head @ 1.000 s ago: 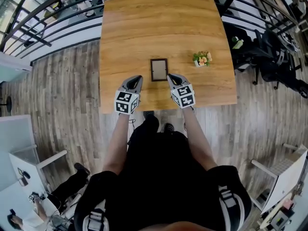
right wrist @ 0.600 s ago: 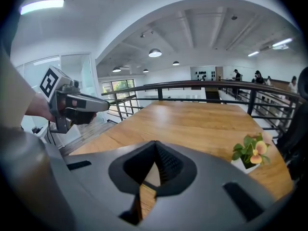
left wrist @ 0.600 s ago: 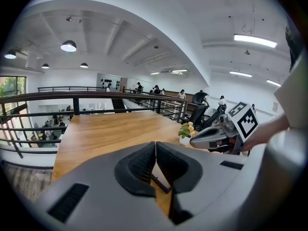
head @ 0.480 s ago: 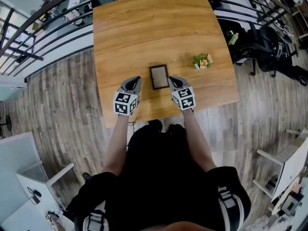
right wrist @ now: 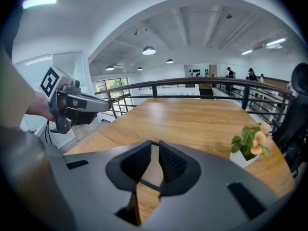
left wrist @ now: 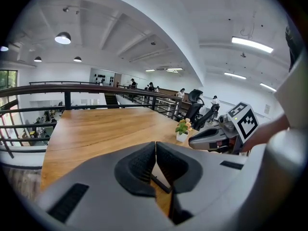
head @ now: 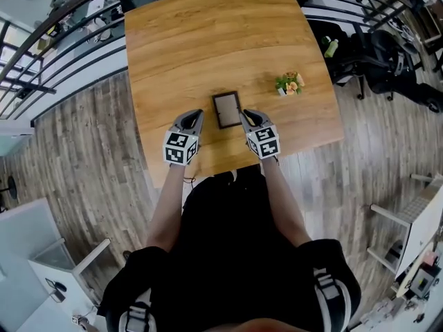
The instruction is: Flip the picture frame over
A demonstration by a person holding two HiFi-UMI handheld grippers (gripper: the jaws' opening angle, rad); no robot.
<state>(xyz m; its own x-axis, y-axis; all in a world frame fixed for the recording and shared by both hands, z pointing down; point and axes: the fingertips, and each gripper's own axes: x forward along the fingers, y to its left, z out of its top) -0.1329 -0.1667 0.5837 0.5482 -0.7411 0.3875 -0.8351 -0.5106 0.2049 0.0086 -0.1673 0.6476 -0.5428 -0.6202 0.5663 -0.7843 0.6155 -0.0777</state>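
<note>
The picture frame (head: 227, 110) lies flat on the table (head: 208, 40), not yet flipped, between both grippers; the left gripper (head: 196, 113) has its jaws pressed together, empty; the right gripper (head: 243, 113) has jaws that have just been opening, nothing between them. Grasp and flip both remain.

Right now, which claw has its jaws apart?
The right claw: its jaws have just been opening and show a narrow gap, with nothing between them. The left claw has its jaws pressed together.

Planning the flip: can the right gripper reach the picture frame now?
Probably yes: the right gripper sits beside the picture frame, nothing in the way; its fingers have just been opening, empty.
</note>
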